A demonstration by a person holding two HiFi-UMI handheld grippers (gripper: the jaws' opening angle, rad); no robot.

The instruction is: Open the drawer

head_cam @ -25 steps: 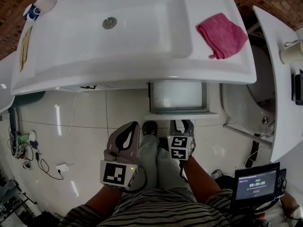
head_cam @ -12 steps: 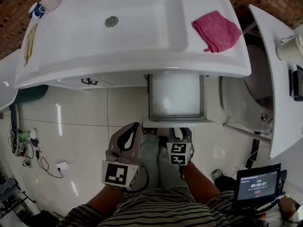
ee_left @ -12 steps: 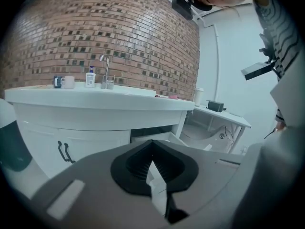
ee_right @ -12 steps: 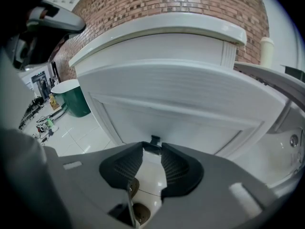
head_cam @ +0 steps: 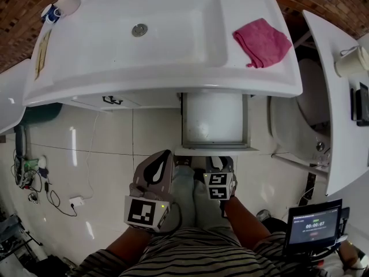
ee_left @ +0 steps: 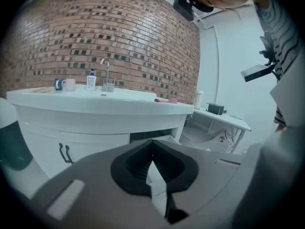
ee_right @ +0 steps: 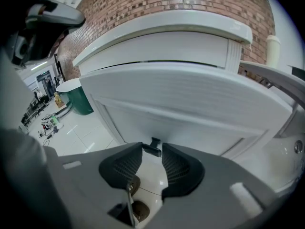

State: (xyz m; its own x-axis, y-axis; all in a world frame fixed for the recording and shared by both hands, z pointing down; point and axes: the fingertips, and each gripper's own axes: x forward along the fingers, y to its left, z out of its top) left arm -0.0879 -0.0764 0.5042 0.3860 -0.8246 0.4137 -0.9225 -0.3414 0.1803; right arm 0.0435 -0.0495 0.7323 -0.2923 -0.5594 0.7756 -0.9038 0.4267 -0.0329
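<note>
hanging idle on the left, the left gripper (head_cam: 162, 157) has its jaws pressed together with nothing between them. it floats over the floor tiles near the person's knees, aimed at the vanity (head_cam: 86, 91) but touching nothing. in the left gripper view only the white cupboard front shows past its tips.

just right of it, the drawer (head_cam: 213, 150) stands pulled out from under the right half of the vanity. its long axis runs straight from the cabinet toward the person, and its front panel lies crosswise at the near end.

the right gripper (head_cam: 219, 160) is by far the nearer one, nose down against that panel from the person's side. in the right gripper view the small dark drawer handle (ee_right: 152, 147) sits between the tips of the pads, the panel just beyond it. the jaws are at a middling width around the handle and just beginning to ease apart; the pads look to be touching it.

i judge the drawer mostly open. any further travel would be a straight pull along its axis toward the person, with the handle kept square between the pads. further right, a pink cloth (head_cam: 262, 39) lies on the counter, well clear.
</note>
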